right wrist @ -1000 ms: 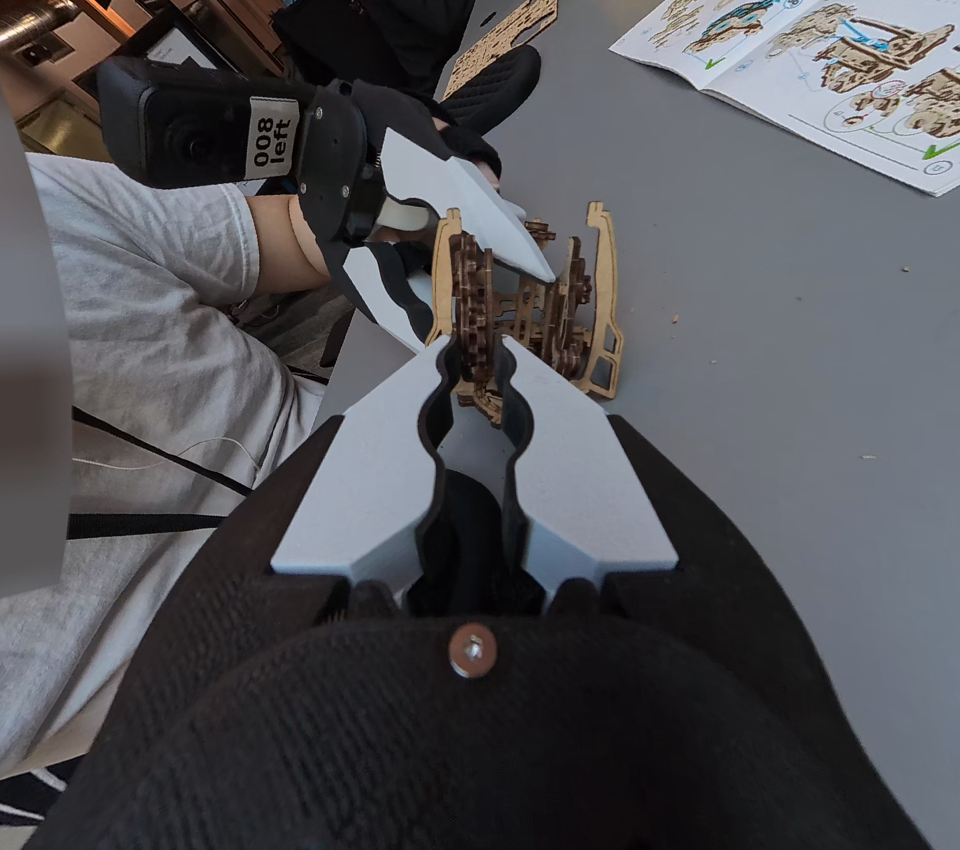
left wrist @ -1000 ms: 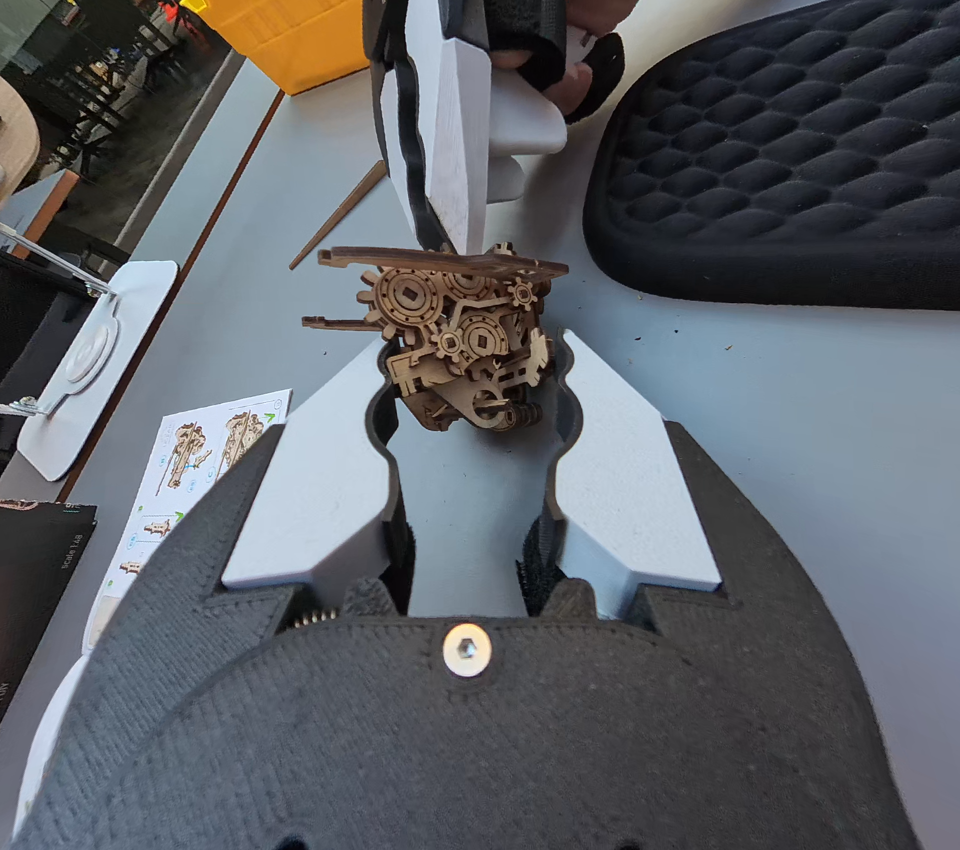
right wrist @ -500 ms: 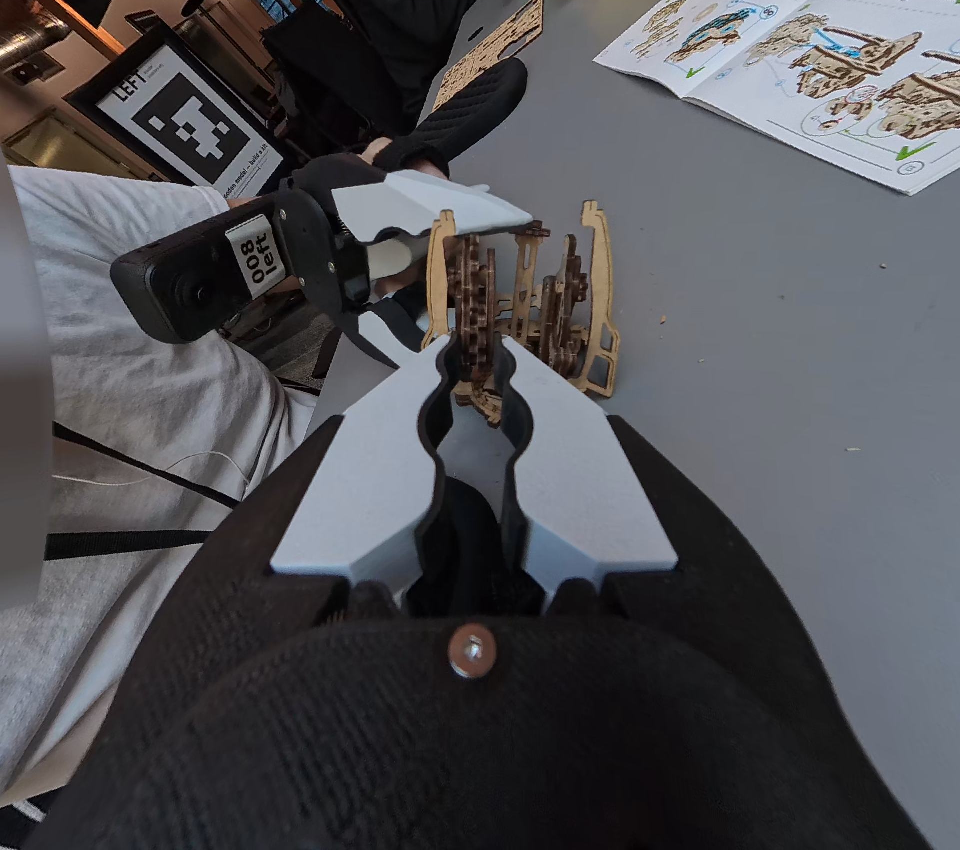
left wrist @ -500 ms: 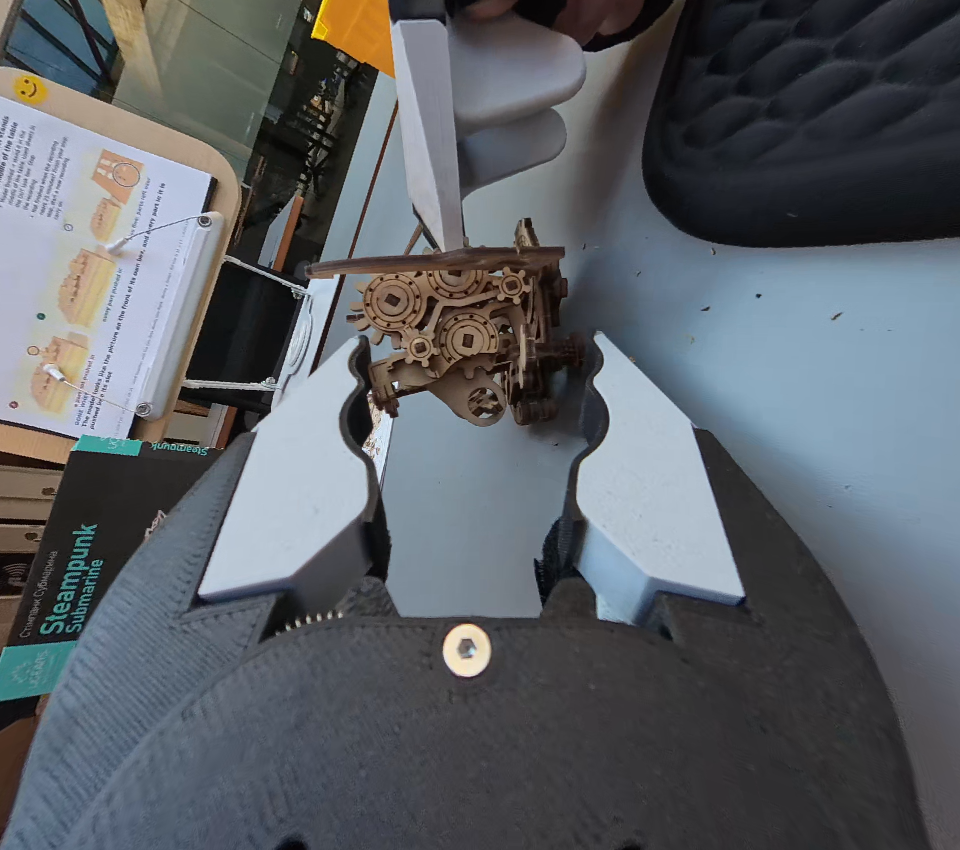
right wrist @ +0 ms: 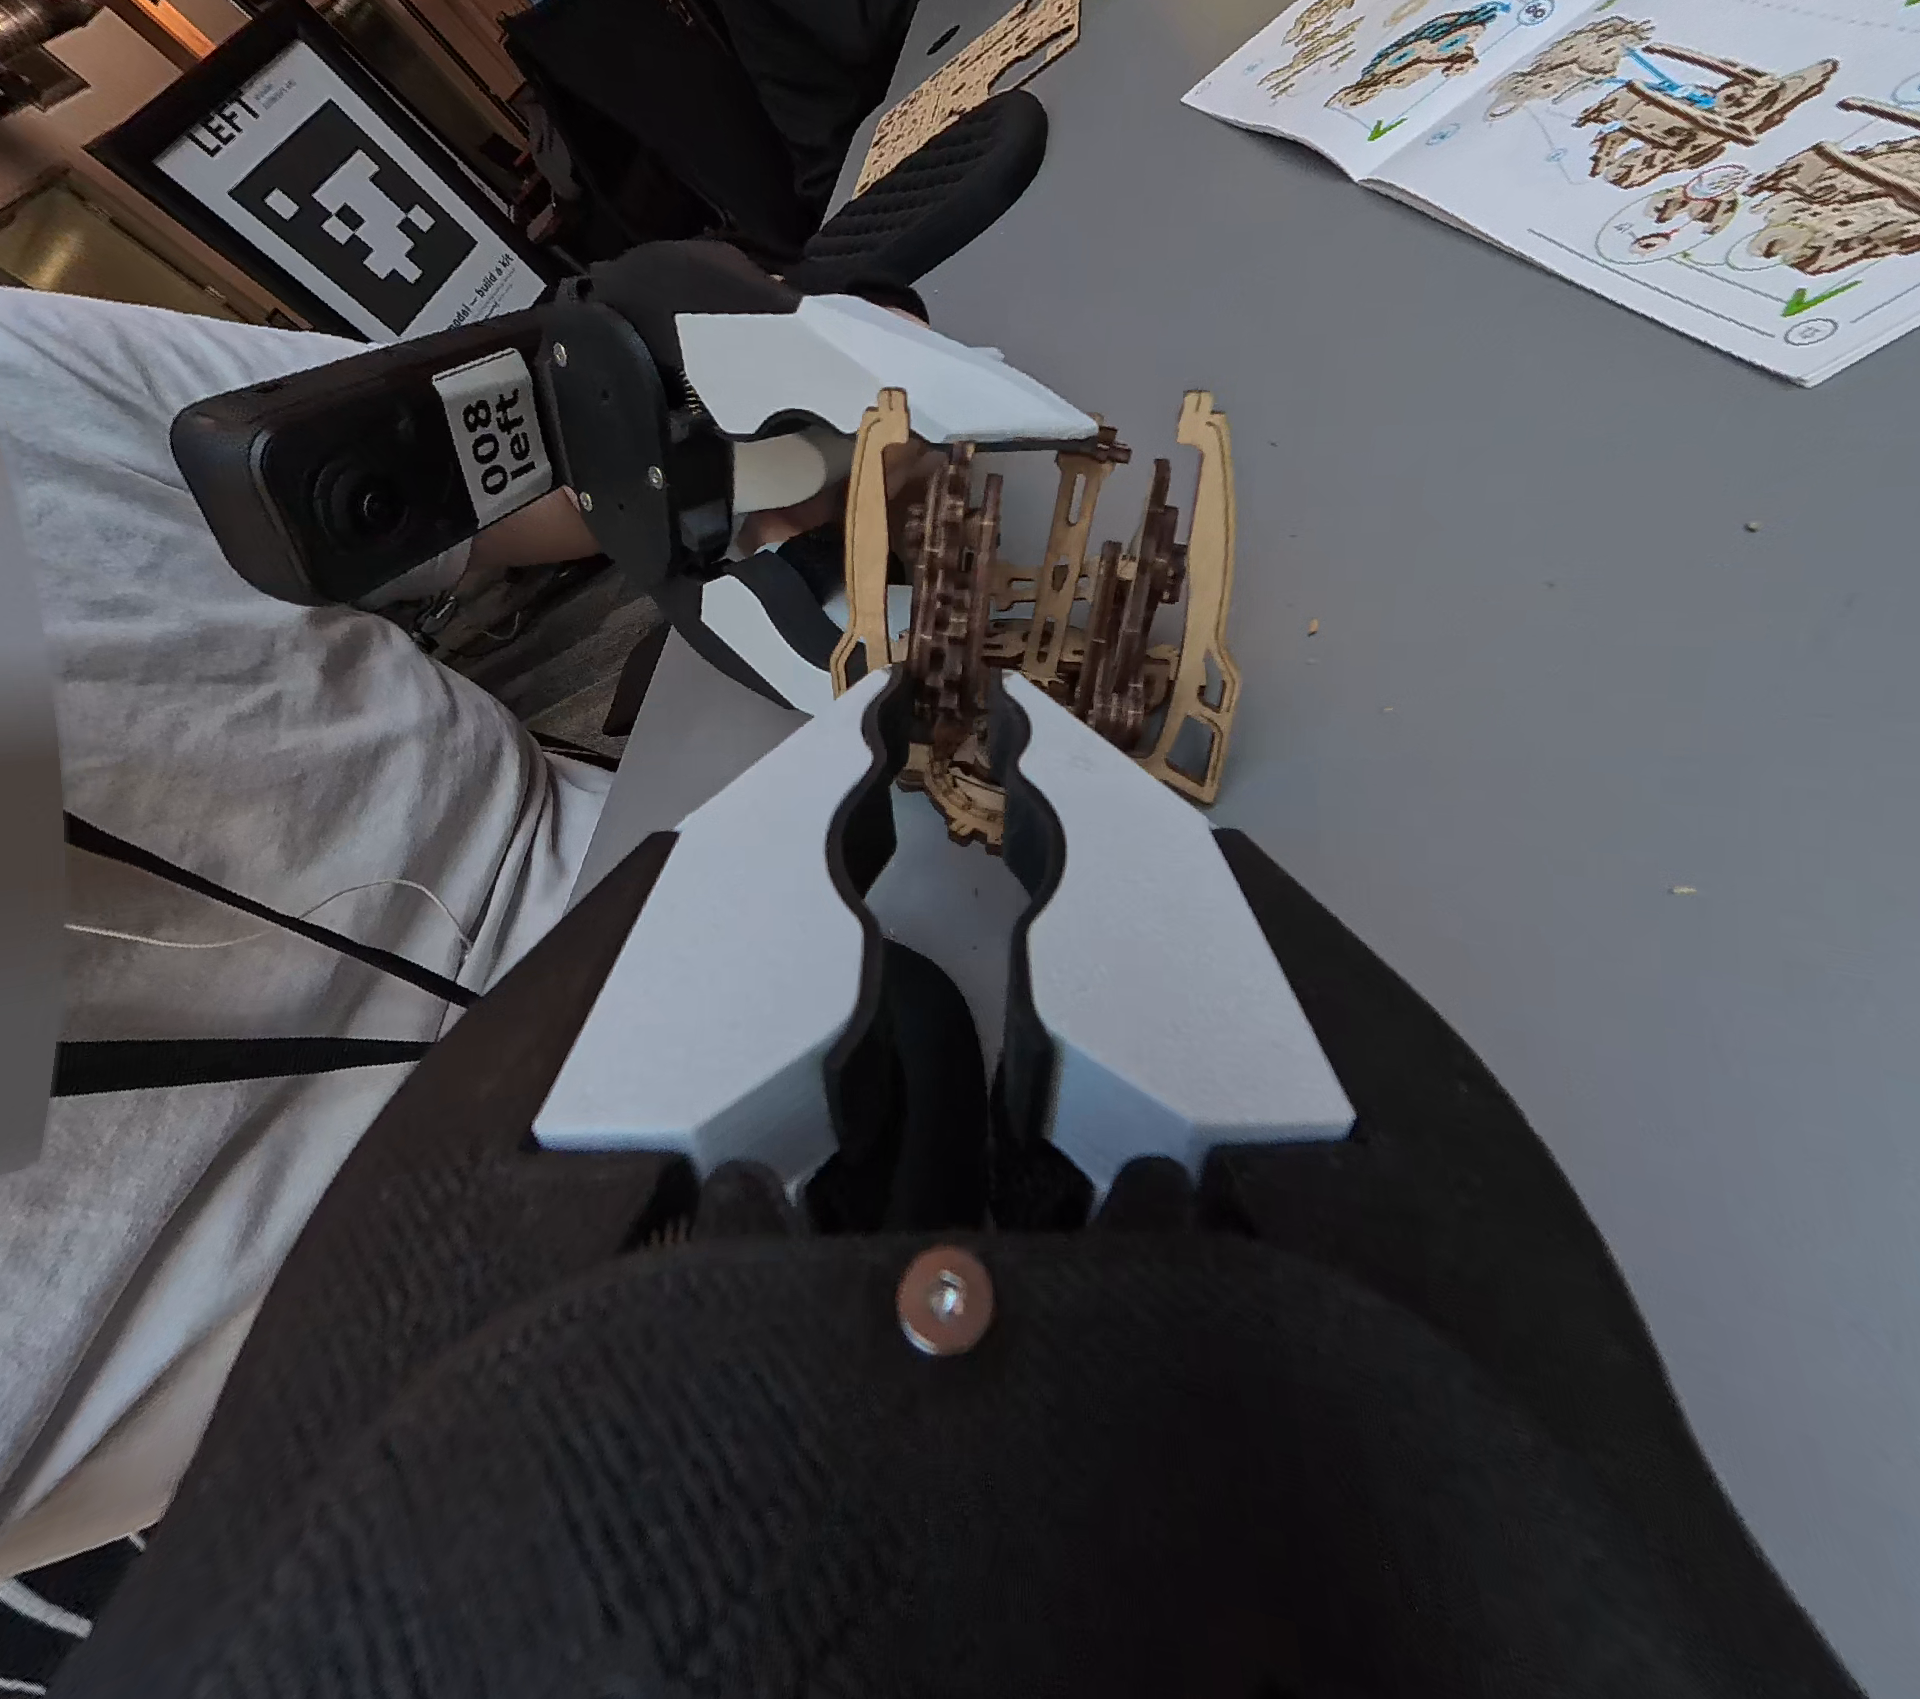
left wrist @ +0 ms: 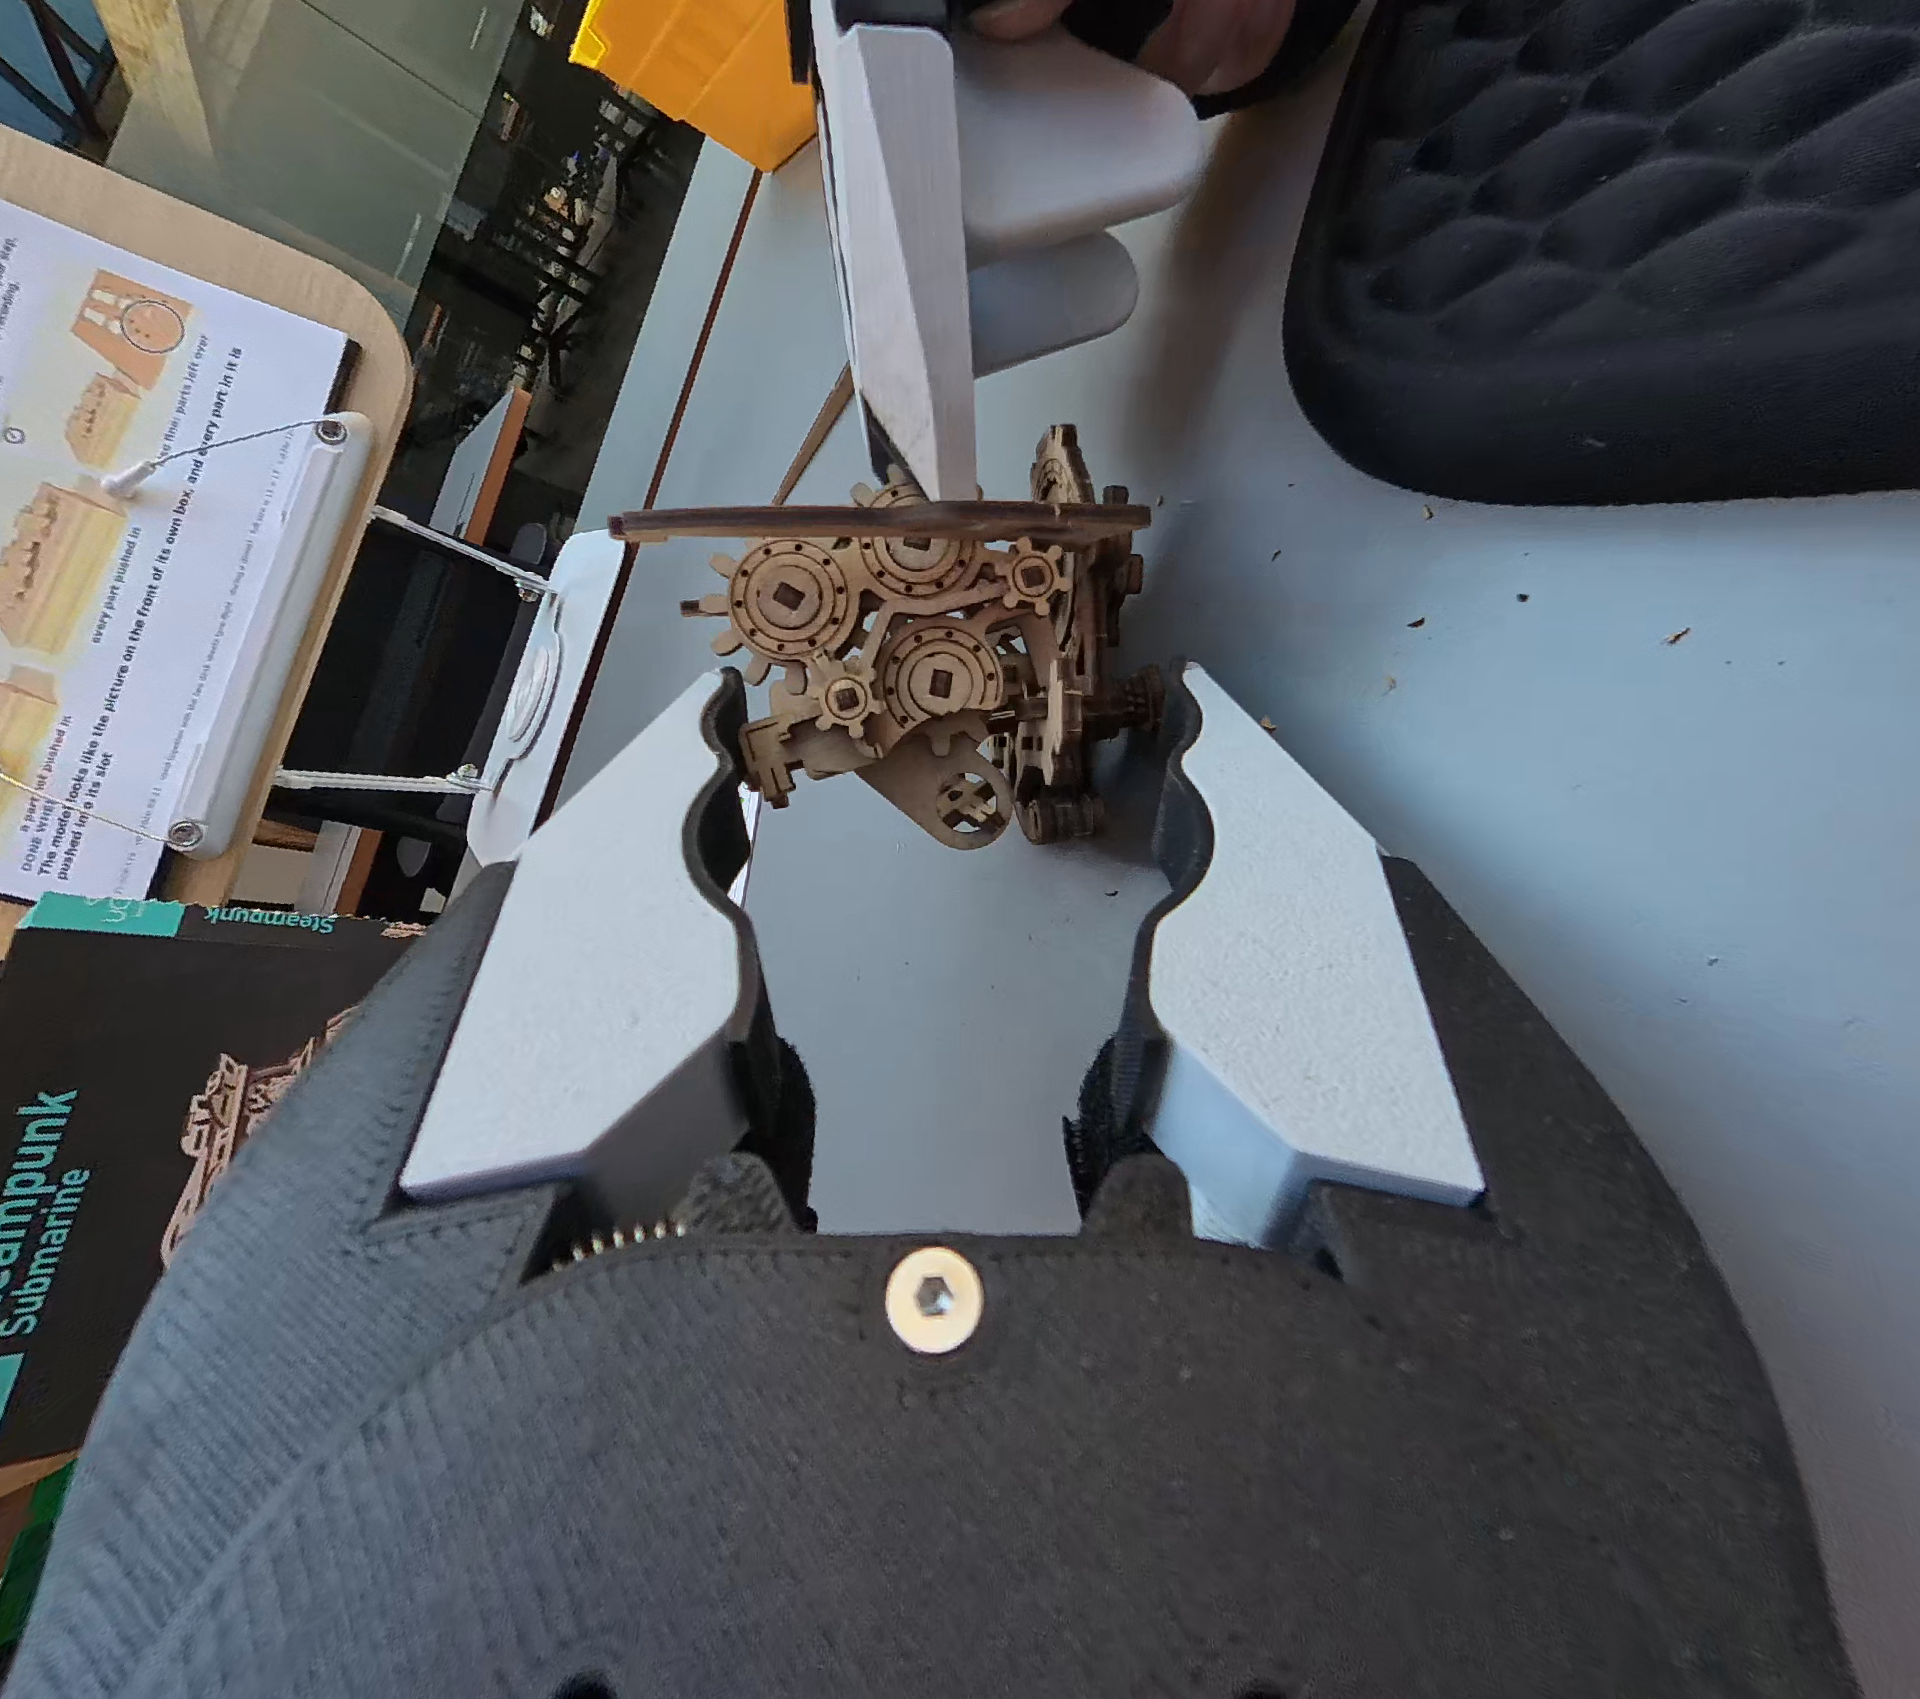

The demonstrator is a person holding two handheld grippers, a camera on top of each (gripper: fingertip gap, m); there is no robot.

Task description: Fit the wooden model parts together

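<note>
The wooden gear model (left wrist: 914, 662) stands on the grey table (left wrist: 1558, 818): several gears between two flat side plates. My left gripper (left wrist: 951, 704) is open, with its fingertips on either side of the model. In the right wrist view its upper finger (right wrist: 883, 382) lies over the model's top. My right gripper (right wrist: 951, 693) is shut on the gear stack of the model (right wrist: 1039, 600). In the left wrist view the right gripper (left wrist: 930, 465) comes down onto the model from above.
A black quilted pad (left wrist: 1662, 143) lies at the right and a yellow bin (left wrist: 707, 8) behind. An open instruction booklet (right wrist: 1610, 60) and a wooden parts sheet (right wrist: 977, 70) lie farther off. A black kit box (left wrist: 104, 1182) is at the left. A person's white sleeve (right wrist: 260, 766) is close. The grippers are tip to tip, or close to it.
My left gripper has rolled and swung round the model, so its upper finger now lies flat over the top. My right gripper keeps its hold; the model has barely shifted.
</note>
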